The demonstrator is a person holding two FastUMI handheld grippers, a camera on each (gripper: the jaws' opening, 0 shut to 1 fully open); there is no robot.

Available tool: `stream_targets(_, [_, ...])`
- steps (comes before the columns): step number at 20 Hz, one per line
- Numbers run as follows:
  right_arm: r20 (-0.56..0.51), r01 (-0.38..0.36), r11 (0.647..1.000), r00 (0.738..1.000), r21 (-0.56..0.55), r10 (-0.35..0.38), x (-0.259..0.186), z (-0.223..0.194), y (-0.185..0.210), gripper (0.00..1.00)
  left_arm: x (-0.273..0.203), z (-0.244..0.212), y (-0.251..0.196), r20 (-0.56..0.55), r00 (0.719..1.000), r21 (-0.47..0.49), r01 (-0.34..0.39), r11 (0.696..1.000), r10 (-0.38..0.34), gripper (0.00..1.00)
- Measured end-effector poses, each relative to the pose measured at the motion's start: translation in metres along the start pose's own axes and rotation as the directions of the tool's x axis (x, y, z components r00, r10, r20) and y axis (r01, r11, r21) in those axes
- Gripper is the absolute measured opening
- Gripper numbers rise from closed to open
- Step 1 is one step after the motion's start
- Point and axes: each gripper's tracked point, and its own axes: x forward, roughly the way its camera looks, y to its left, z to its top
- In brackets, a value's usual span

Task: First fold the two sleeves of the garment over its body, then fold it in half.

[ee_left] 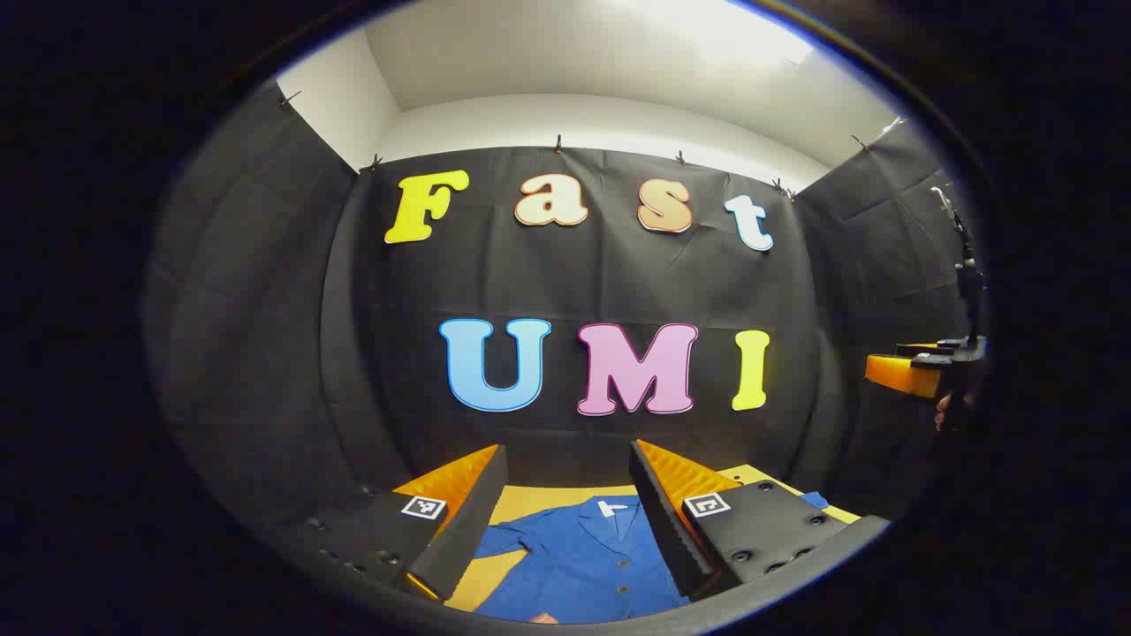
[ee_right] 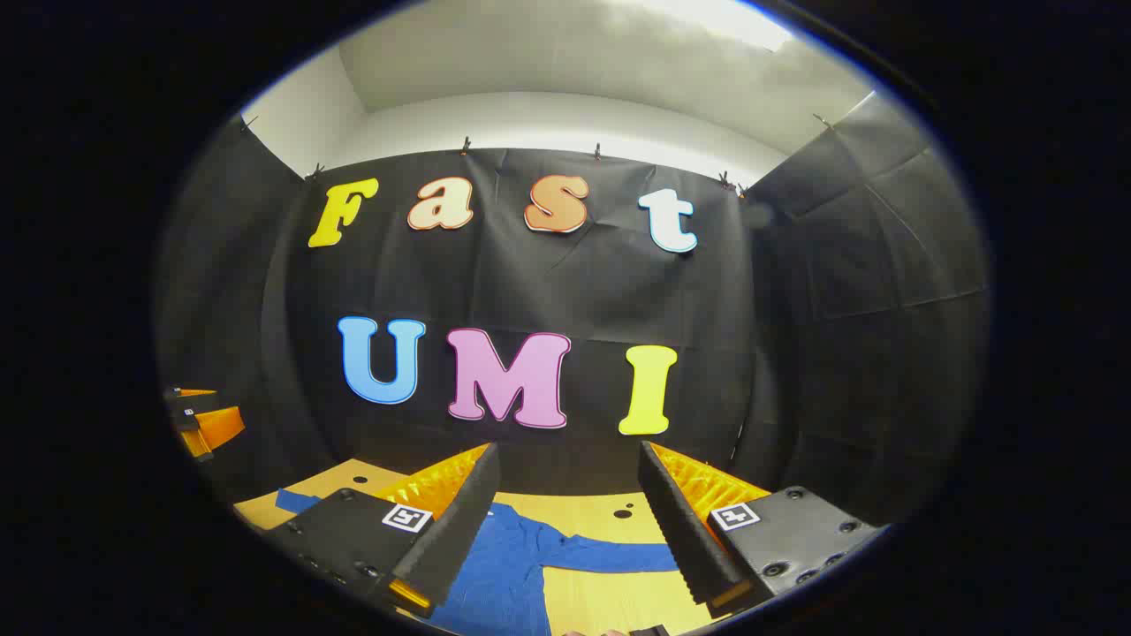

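Both the left gripper [ee_left: 565, 521] and the right gripper [ee_right: 565, 521] hang wide open above the blue shirt [ee_left: 583, 556] lying flat on the table [ee_right: 610, 517], so a sleeve [ee_right: 618, 556] pinched too shallowly could slip free mid-fold.

a blue buttoned garment [ee_left: 583, 556] lies flat on the table, collar up, sleeves [ee_right: 610, 556] spread outward.

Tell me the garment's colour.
The garment is plain blue, with a row of buttons down its front; it shows best in the left gripper view.
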Motion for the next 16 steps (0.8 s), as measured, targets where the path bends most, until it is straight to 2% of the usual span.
stream_targets(3, [0.012, 0.000, 1.000, 1.000, 0.000, 0.000, 0.004, 0.004, 0.003, 0.98, 0.001, -0.005, 0.008, -0.029, 0.999, -0.005, -0.014, 1.000, 0.014, 0.80])
stream_targets(4, [0.012, 0.001, 1.000, 1.000, -0.004, -0.001, 0.004, 0.003, 0.003, 0.94, 0.002, -0.005, 0.009, -0.034, 0.999, -0.007, -0.016, 1.000, 0.016, 0.80])
stream_targets(7, [0.000, 0.000, 1.000, 1.000, -0.008, 0.000, 0.006, 0.001, 0.004, 0.94, 0.003, -0.005, 0.013, -0.047, 0.999, -0.006, -0.021, 1.000, 0.021, 0.80])
stream_targets(8, [-0.002, 0.001, 1.000, 1.000, -0.007, -0.001, 0.006, 0.001, 0.003, 0.98, 0.005, -0.007, 0.016, -0.053, 0.998, -0.011, -0.025, 1.000, 0.024, 0.80])
stream_targets(11, [0.000, 0.011, 1.000, 1.000, -0.007, -0.011, 0.007, 0.003, -0.001, 0.98, 0.011, -0.011, 0.023, -0.078, 0.996, -0.057, -0.040, 0.998, 0.035, 0.80])
stream_targets(13, [0.004, 0.009, 1.000, 1.000, -0.010, -0.009, 0.006, 0.004, -0.001, 0.94, 0.014, -0.012, 0.029, -0.083, 0.996, -0.089, -0.053, 0.995, 0.045, 0.80])
stream_targets(16, [-0.011, 0.004, 1.000, 1.000, -0.024, -0.004, 0.007, -0.002, 0.000, 0.94, 0.018, -0.011, 0.034, -0.082, 0.995, -0.100, -0.066, 0.993, 0.057, 0.80])
